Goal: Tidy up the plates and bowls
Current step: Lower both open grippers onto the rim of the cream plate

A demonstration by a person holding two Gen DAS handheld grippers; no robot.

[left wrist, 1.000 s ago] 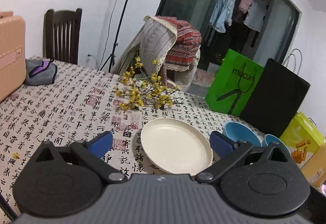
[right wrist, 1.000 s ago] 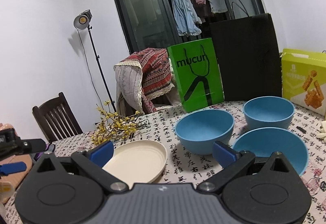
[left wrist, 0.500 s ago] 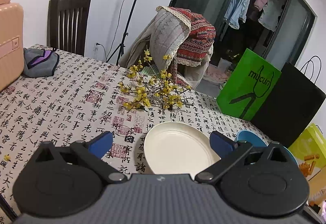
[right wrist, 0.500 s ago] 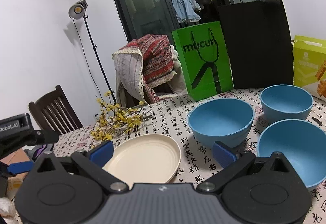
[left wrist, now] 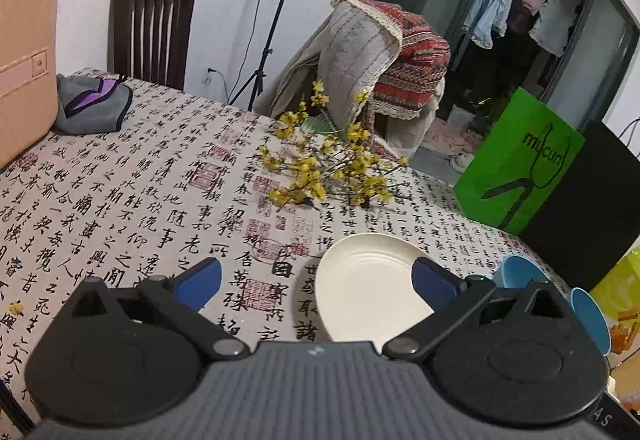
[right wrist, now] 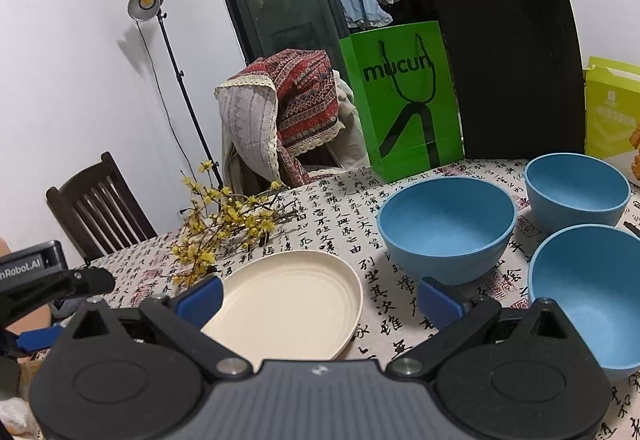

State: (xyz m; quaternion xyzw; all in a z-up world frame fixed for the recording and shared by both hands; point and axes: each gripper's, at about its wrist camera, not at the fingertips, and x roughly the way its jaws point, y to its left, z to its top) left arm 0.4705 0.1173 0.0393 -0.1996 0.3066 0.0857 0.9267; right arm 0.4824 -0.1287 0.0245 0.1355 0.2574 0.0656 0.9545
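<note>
A cream plate lies on the patterned tablecloth. Three blue bowls stand right of it: a large one, a smaller one behind, and one at the near right. In the left wrist view two bowls peek out behind the right finger. My left gripper is open and empty above the table, with the plate near its right finger. My right gripper is open and empty just above the plate's near edge. The left gripper also shows at the left edge of the right wrist view.
A yellow flower branch lies behind the plate. A green bag, a black bag and a yellow-green box stand along the back. A peach case and grey pouch sit far left. Chairs stand behind the table.
Both grippers have drifted left and slightly forward. In the left wrist view the plate has shifted right, toward the right finger. In the right wrist view the bowls look nearer. Both stay open.
</note>
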